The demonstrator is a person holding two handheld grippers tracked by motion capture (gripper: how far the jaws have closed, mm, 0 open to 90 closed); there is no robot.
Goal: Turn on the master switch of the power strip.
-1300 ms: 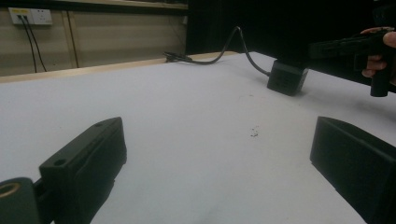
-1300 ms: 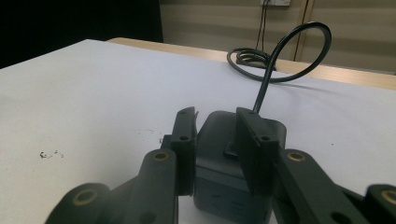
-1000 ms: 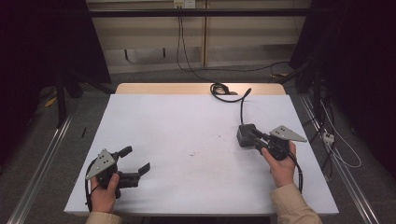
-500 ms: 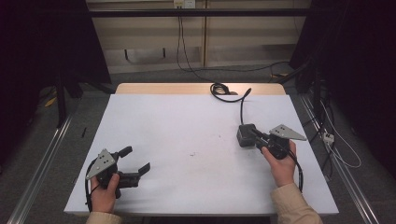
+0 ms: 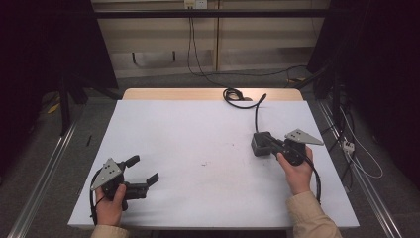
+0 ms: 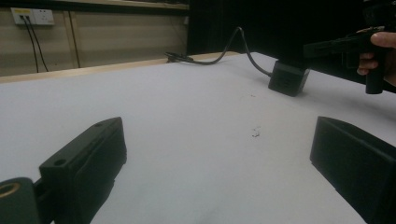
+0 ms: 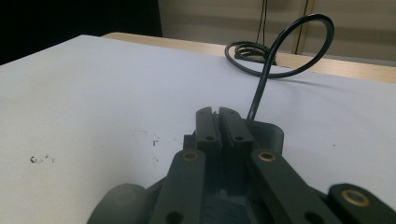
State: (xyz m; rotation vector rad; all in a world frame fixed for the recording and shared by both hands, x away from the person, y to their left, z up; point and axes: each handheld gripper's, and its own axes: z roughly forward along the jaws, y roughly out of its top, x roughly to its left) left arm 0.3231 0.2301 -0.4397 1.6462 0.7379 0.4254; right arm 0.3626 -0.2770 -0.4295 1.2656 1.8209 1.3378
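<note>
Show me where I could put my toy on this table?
The white table is bare between the left gripper and the black box. It is busier by the right gripper and the coiled cable at the far edge.

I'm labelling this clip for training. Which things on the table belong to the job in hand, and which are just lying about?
In the job:
- black power adapter block, at the tips of the right hand-held gripper, whose jaws are together
- its cable, running to a coil at the far edge
- left hand-held gripper, jaws open, holding nothing

Lying about:
- small dark specks on the white table
</note>
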